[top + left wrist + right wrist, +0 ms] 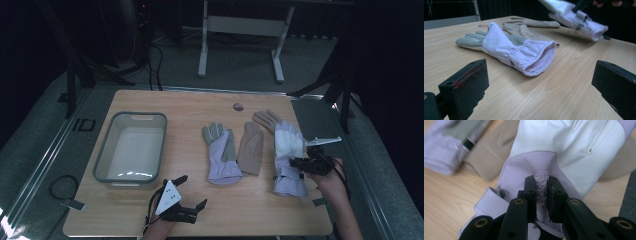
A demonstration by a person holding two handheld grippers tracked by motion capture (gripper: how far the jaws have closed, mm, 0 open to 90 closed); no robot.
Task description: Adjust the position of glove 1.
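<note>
The high view shows a wooden table (250, 210) with a grey tub (131, 149) at the left, a lilac and grey glove (221, 152) near the middle, two tan gloves (251, 147) beside it, and a white and lilac glove (289, 157) at the right. The right gripper (300, 163) has its jaws pinched tight on a fold of that white and lilac glove near the cuff, seen close in the right gripper view (541, 187). The left gripper (192, 192) rests at the near edge with its jaws spread wide and empty, pointing toward the lilac and grey glove (509, 47), well apart from it.
</note>
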